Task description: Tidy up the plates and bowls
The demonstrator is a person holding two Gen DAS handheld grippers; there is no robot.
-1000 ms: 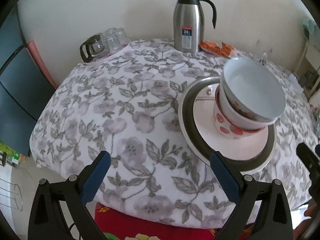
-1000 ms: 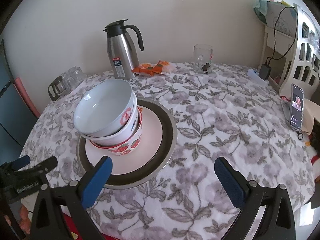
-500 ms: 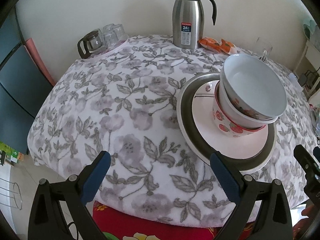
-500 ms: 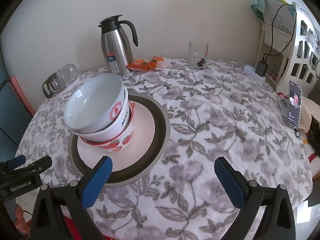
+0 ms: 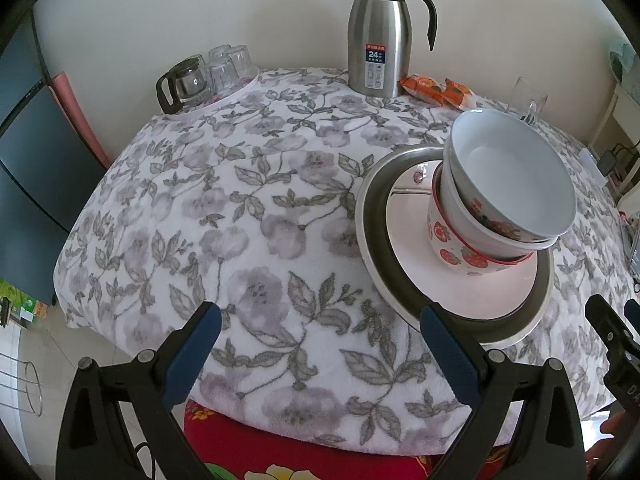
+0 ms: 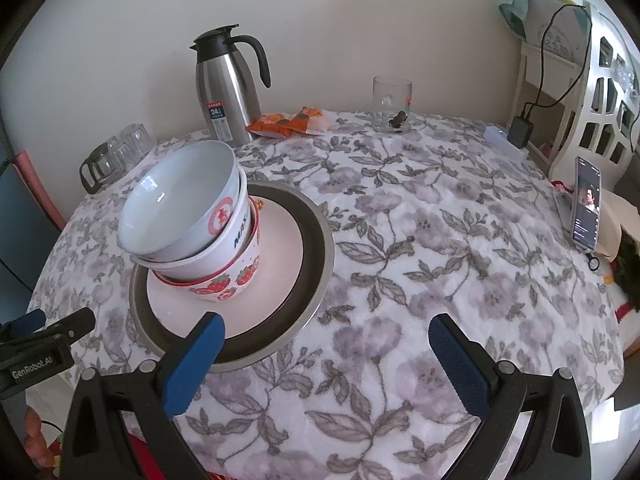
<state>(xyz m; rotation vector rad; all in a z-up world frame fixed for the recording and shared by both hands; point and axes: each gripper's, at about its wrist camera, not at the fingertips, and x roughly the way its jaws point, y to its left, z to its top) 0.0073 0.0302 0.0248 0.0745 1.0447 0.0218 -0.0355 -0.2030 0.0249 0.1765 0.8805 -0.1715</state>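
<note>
Covering nearly everything in both views, the worktop (image 5: 248, 208) wears a grey floral cloth, and the task's crockery sits gathered toward its near edge. Largest of that set is the metal plate (image 6: 316, 240) with a dark band, a pale pink plate (image 6: 280, 256) lying inside it, and on that a leaning stack of three nested bowls: a strawberry bowl (image 6: 224, 284) at the bottom, a lettered white bowl (image 6: 236, 236) in it, and a white bowl (image 6: 180, 204) tilted on top. Against the far edge stand a steel thermos jug (image 5: 378, 32), a glass mug (image 6: 390, 102), orange snack packets (image 6: 288, 122) and a cluster of glasses (image 5: 208, 74) at the far left corner. Compared with a second ago, both cameras have drawn back and risen slightly, while the stack has not shifted at all. The left hand-held gripper (image 5: 316, 336) and the right hand-held gripper (image 6: 326, 348) both hang released, jaws wide apart and empty, short of the plates. That suggests the stacking is finished and the grippers are retreating; the tilted top bowl remains the one thing that could slide.
</note>
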